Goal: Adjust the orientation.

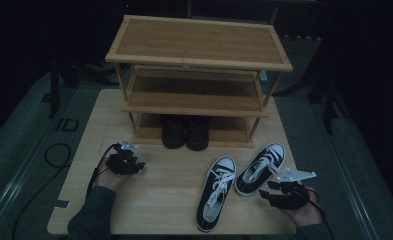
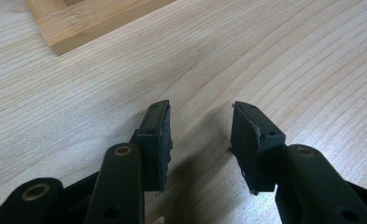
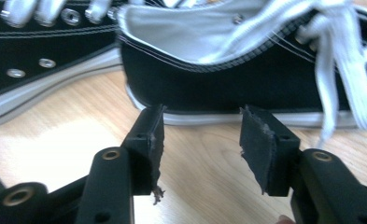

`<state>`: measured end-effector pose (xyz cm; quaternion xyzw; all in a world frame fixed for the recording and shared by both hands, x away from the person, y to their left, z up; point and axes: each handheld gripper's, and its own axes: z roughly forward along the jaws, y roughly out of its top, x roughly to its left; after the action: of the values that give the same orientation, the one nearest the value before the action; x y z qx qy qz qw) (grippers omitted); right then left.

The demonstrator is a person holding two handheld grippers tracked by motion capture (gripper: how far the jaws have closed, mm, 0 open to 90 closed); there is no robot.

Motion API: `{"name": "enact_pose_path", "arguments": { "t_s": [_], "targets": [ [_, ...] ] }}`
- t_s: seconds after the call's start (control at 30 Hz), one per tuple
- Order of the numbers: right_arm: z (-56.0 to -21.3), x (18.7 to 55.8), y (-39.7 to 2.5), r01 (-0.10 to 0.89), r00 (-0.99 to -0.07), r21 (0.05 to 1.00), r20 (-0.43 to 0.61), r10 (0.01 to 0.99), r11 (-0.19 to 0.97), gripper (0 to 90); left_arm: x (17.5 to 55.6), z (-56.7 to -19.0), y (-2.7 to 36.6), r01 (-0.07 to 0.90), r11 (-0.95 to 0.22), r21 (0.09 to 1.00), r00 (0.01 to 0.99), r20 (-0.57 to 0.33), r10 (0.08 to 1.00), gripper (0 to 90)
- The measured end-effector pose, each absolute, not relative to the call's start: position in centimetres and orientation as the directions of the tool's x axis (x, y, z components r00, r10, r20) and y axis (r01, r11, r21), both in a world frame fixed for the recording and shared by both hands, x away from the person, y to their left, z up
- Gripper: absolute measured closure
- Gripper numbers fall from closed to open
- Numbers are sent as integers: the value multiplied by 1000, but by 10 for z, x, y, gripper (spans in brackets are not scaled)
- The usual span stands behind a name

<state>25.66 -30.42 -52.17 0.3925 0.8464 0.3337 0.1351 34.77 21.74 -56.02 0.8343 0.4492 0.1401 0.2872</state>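
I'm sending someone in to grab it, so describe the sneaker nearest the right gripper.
Find the wooden shoe rack. In front of it lie two black sneakers; take the right sneaker, beside the right gripper, angled toward the rack's right leg, not its longer-looking partner.

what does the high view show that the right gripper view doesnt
High view alone: the wooden shoe rack with a dark pair of boots on its bottom shelf, the left gripper open over bare table, and both forearms. Right gripper view alone: close detail, the right gripper with jaws apart, just short of the nearer sneaker's black side and white sole edge. Both: the two black-and-white sneakers and the light wooden table.
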Motion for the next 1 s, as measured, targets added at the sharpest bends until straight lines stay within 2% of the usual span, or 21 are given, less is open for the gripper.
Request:
{"name": "enact_pose_path", "arguments": {
  "t_s": [0.5, 1.0],
  "targets": [
    [-503, 255, -278, 517, -710, 687, 12, 704, 510, 472, 348, -560, 214, 670, -438, 599, 567, -33, 823, 567],
    [-496, 261, -249, 478, -759, 692, 16, 651, 541, 395, 348, -560, 215, 670, -435, 602, 560, -23, 828, 567]
  ]
}}
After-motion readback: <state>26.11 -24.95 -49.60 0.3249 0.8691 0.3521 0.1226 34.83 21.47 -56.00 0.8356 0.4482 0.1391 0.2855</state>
